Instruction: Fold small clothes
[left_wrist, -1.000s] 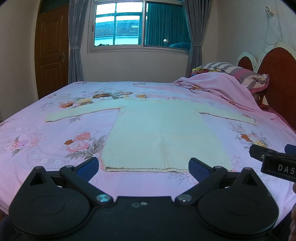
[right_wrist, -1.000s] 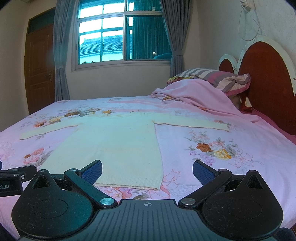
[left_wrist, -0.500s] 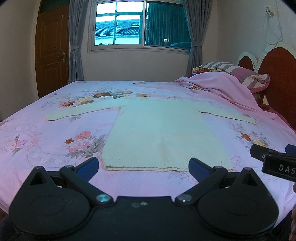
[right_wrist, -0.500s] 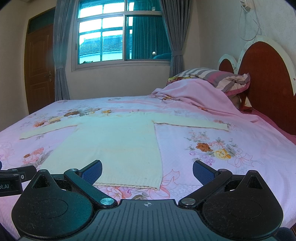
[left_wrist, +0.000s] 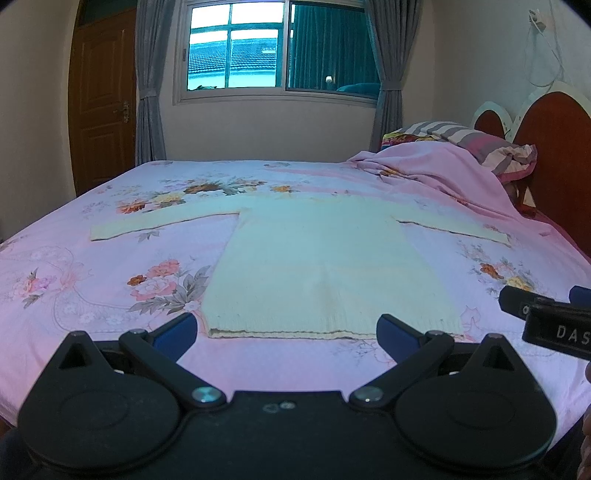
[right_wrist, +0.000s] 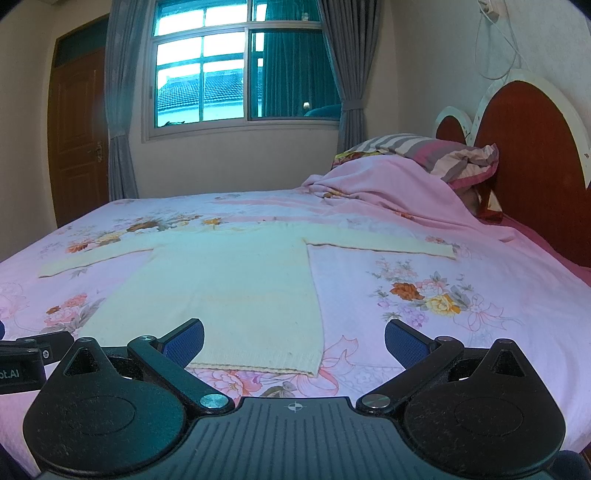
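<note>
right gripper (left_wrist: 546, 317) cut off by frame edge in left view; left gripper (right_wrist: 26, 358) likewise in right view. pillow (right_wrist: 436, 155) partly under blanket (right_wrist: 388, 184).

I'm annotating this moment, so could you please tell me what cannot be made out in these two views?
- Sweater neckline: both views, foreshortened at the far edge.
- Right gripper in the left view: cut off by the frame edge, label partly readable.
- Left gripper in the right view: cut off likewise.
- Bed's near edge: hidden by gripper bodies.
- Pillow: partly under the pink blanket.
</note>
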